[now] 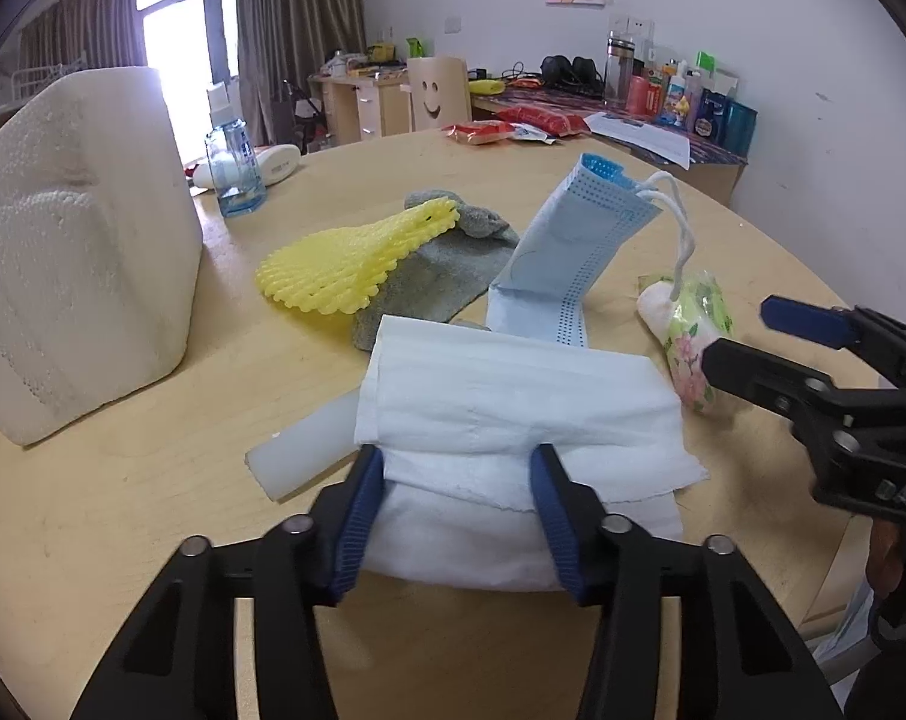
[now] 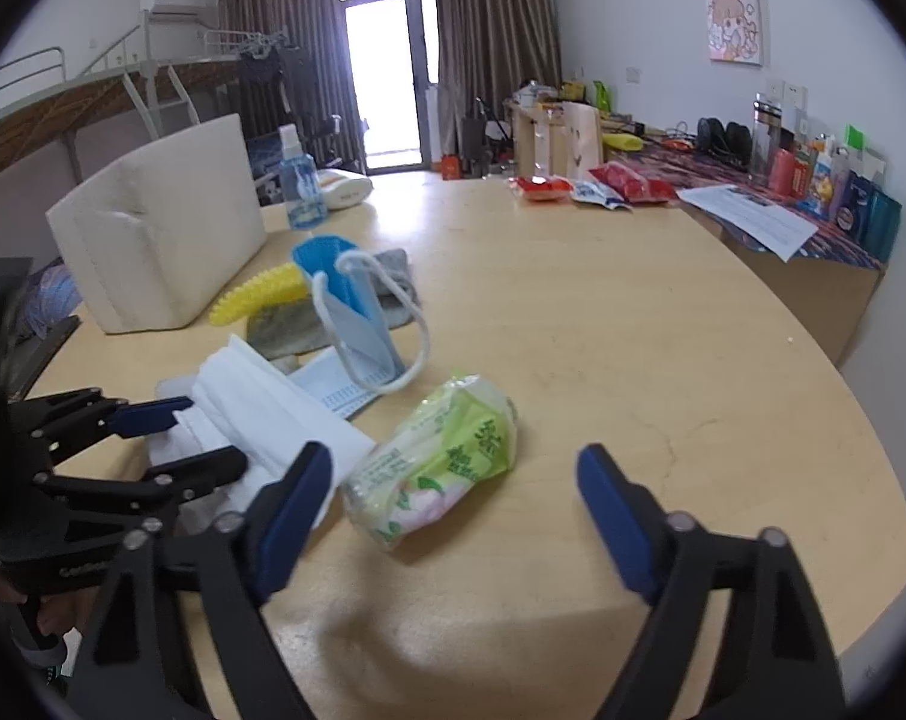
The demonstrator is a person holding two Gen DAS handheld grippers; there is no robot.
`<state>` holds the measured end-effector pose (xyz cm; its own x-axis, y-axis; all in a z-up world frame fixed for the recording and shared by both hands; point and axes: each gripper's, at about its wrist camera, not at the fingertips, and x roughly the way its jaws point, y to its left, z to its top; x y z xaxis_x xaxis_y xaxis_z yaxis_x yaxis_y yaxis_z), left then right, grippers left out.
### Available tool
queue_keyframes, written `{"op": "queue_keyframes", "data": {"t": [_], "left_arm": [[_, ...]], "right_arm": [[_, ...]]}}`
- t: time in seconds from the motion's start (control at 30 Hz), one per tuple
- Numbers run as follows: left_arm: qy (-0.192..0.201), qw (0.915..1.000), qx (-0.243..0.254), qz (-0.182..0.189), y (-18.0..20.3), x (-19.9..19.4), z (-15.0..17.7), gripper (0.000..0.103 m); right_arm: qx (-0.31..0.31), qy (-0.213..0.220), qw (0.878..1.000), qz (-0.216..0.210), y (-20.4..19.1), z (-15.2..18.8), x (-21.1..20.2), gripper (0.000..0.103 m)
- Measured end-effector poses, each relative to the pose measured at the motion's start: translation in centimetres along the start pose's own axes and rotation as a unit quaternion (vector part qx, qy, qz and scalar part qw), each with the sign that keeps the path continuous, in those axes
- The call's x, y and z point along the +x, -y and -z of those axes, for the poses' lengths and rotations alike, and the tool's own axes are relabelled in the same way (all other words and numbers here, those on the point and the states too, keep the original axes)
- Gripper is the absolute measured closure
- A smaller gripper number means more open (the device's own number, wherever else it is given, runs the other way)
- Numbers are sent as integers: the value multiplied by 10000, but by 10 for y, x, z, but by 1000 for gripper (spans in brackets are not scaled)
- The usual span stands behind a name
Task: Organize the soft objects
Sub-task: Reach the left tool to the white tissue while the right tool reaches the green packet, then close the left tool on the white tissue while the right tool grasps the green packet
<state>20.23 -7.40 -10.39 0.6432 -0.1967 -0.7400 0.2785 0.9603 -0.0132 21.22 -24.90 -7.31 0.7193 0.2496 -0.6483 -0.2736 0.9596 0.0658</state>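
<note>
Left wrist view: left gripper [image 1: 458, 468] fingers clamp folded white tissue [image 1: 513, 396]; right gripper [image 2: 453, 480] fingers spread.

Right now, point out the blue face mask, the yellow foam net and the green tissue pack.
blue face mask [image 1: 564, 252]: left wrist view, middle of its pleated body.
yellow foam net [image 1: 339, 267]: left wrist view, centre of the mesh.
green tissue pack [image 2: 447, 456]: right wrist view, middle of the wrapper.
</note>
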Motion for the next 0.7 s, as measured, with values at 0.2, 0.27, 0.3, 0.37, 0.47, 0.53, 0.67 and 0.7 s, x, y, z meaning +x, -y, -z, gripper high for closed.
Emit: {"op": "queue_keyframes", "data": {"t": [0.2, 0.27, 0.3, 0.37, 0.47, 0.53, 0.67, 0.7], "left_arm": [[73, 9999, 35, 70, 1, -2, 1, 78], [91, 9999, 58, 117, 2, -2, 1, 81], [100, 9998, 63, 132, 2, -2, 2, 82], [149, 9997, 43, 193, 2, -4, 2, 83], [173, 9995, 23, 261, 2, -4, 2, 87], [234, 9991, 29, 341, 1, -6, 2, 88], [327, 9983, -20, 492, 1, -8, 1, 88], [372, 9978, -26, 540, 1, -10, 1, 88]], "right_arm": [[203, -261, 9994, 121, 1, -2, 10, 27], [265, -314, 9990, 171, 1, -3, 12, 28], [270, -314, 9990, 183, 1, -3, 12, 32], [307, -341, 9988, 167, 0, -2, 14, 42], [298, -370, 9986, 219, -2, -3, 15, 54], [309, -384, 9986, 209, -3, -1, 15, 64], [357, -267, 9988, 213, 0, 1, 10, 72], [421, -217, 9987, 194, 3, 2, 8, 73]]}}
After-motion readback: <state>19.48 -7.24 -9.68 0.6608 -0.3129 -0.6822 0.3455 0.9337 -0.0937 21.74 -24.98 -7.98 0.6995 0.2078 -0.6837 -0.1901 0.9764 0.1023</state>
